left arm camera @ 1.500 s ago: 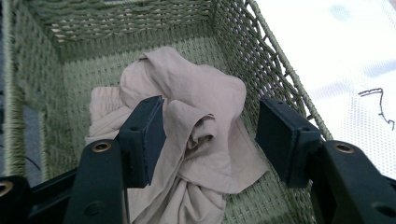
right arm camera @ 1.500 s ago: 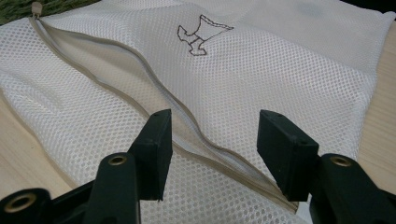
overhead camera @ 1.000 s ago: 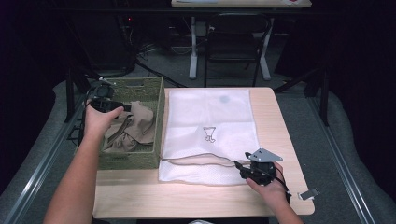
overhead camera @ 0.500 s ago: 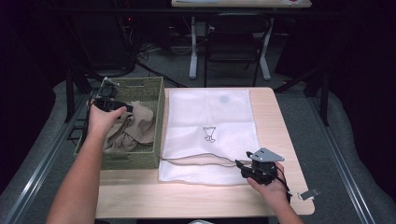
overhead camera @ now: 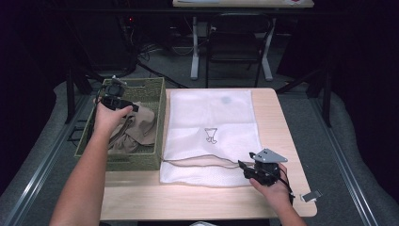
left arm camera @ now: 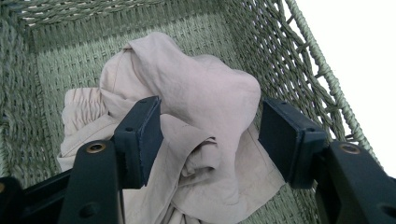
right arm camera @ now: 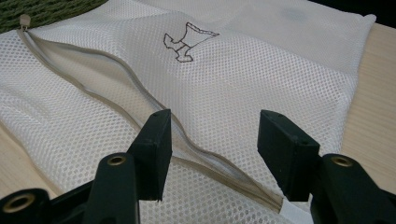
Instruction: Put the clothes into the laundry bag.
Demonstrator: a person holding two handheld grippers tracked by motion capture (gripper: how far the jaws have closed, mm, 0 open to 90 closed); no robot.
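Green woven basket (overhead camera: 157,110) sat on the left part of the light wood table (overhead camera: 197,202), its right wall just beside the white mesh laundry bag (overhead camera: 211,117). Inside the basket lay one crumpled beige garment (overhead camera: 136,129), heaped toward the middle and right, touching the woven floor; no other contents could be made out. Left gripper (overhead camera: 117,101) was held over the basket's far half in the person's left hand (overhead camera: 109,117); in the left gripper view its jaws stood wide apart, flanking the topmost fold of the garment (left arm camera: 196,121), pads not pressed on the cloth. Mesh bag lay flat across the table's centre, a small dark printed mark (overhead camera: 211,135) on its upper face, its zip (right arm camera: 140,102) parted along the near edge so the mouth gaped slightly; whether anything was inside could not be told. Right gripper (overhead camera: 249,169) rested at the bag's near right corner, jaws apart on either side of the zip's end, gripping nothing.
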